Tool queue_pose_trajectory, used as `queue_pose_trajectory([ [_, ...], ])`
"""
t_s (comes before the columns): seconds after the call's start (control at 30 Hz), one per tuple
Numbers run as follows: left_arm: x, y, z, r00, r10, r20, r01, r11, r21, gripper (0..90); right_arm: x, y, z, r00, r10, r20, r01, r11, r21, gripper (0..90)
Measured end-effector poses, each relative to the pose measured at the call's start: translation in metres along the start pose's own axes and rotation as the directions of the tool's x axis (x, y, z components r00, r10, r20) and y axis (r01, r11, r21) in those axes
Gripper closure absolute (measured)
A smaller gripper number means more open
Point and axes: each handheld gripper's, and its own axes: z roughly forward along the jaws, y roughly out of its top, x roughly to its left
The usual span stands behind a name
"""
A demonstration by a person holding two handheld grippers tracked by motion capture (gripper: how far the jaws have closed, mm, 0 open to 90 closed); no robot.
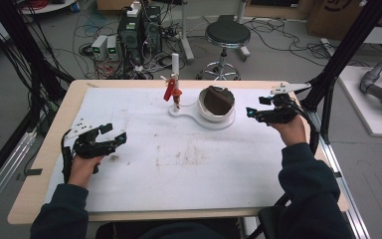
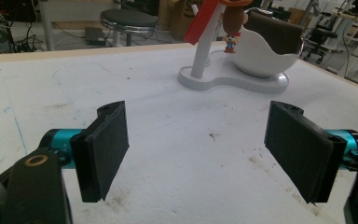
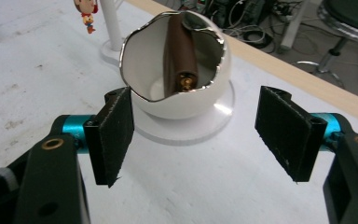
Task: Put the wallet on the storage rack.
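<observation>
Two grippers flank a white egg-shaped bowl (image 1: 217, 107) on its white stand (image 1: 189, 112) at the table's far side; a brown wallet-like case (image 3: 181, 56) leans upright inside. The right gripper (image 1: 254, 113), jaws wide and empty, hangs just beside the bowl. The left gripper (image 1: 113, 133), also spread, rests well apart. Judged best: retreat level, clear of the jagged rim, so the bowl stays undisturbed.

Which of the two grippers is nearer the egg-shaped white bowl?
The right gripper, just beside the bowl; the left gripper sits far across the table.
</observation>
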Motion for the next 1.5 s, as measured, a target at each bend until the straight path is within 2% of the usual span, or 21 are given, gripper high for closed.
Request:
queue_pose_trajectory([
  [0.13,-0.001,0.001,0.000,1.0000,0.004,0.002,-0.004,1.0000,-0.003,21.6,0.001,-0.005,-0.011,0.9994,0.011,0.032,-0.011,1.000,-0.011,28.8],
  [0.33,-0.002,0.001,0.000,1.0000,0.004,0.004,-0.004,1.0000,-0.004,21.6,0.006,-0.023,-0.021,0.9963,0.022,0.083,-0.016,0.997,-0.070,32.4],
  [0.5,-0.002,0.002,0.001,1.0000,0.007,0.005,-0.007,1.0000,-0.002,21.6,0.016,-0.043,-0.018,0.9958,0.043,0.081,-0.035,0.995,-0.099,31.8],
  [0.53,-0.003,0.002,0.001,1.0000,0.007,0.006,-0.007,1.0000,-0.004,21.6,0.019,-0.048,-0.016,0.9960,0.042,0.079,-0.032,0.993,-0.118,31.9],
  [0.57,-0.003,0.002,0.001,0.9999,0.009,0.006,-0.009,1.0000,-0.002,21.6,0.025,-0.057,-0.014,0.9941,0.037,0.102,-0.020,0.987,-0.160,33.8],
  [0.6,-0.003,0.002,0.001,0.9999,0.010,0.007,-0.010,0.9999,-0.003,21.6,0.029,-0.066,-0.013,0.9894,0.013,0.145,0.017,0.980,-0.201,38.8],
  [0.63,-0.003,0.002,0.001,0.9999,0.008,0.008,-0.008,1.0000,-0.002,21.6,0.034,-0.079,-0.010,0.9851,-0.002,0.172,0.041,0.974,-0.225,38.3],
  [0.67,-0.003,0.002,0.001,0.9999,0.007,0.009,-0.007,1.0000,-0.001,21.5,0.035,-0.088,-0.007,0.9862,0.024,0.164,0.009,0.979,-0.202,35.5],
  [0.73,-0.003,0.001,0.002,0.9999,0.005,0.010,-0.005,1.0000,0.002,21.6,0.037,-0.104,-0.002,0.9881,0.063,0.140,-0.034,0.979,-0.202,34.6],
  [0.8,-0.004,0.001,0.003,0.9999,0.007,0.011,-0.007,1.0000,0.006,21.6,0.038,-0.108,0.003,0.9893,0.085,0.118,-0.068,0.988,-0.139,30.8],
  [0.9,-0.005,0.001,0.003,0.9998,0.012,0.013,-0.012,0.9999,0.008,21.6,0.045,-0.105,0.005,0.9929,0.048,0.109,-0.033,0.991,-0.133,30.6],
  [0.97,-0.006,0.002,0.003,0.9998,0.013,0.013,-0.013,0.9999,0.009,21.6,0.050,-0.105,0.008,0.9952,0.053,0.083,-0.041,0.990,-0.136,29.5],
  [1.1,-0.007,0.001,0.005,0.9998,0.011,0.019,-0.012,0.9998,0.014,21.6,0.053,-0.108,0.013,0.9963,0.061,0.061,-0.054,0.993,-0.104,28.8],
  [1.3,-0.010,0.001,0.008,0.9995,0.021,0.025,-0.021,0.9996,0.019,21.6,0.053,-0.109,0.010,0.9941,0.088,0.064,-0.080,0.990,-0.118,28.6],
  [1.33,-0.010,0.001,0.008,0.9995,0.022,0.025,-0.022,0.9996,0.018,21.6,0.053,-0.109,0.010,0.9940,0.084,0.070,-0.075,0.988,-0.134,28.6],
  [1.5,-0.010,0.001,0.009,0.9995,0.022,0.022,-0.022,0.9996,0.019,21.6,0.052,-0.112,0.008,0.9926,0.088,0.083,-0.076,0.988,-0.137,28.6],
])
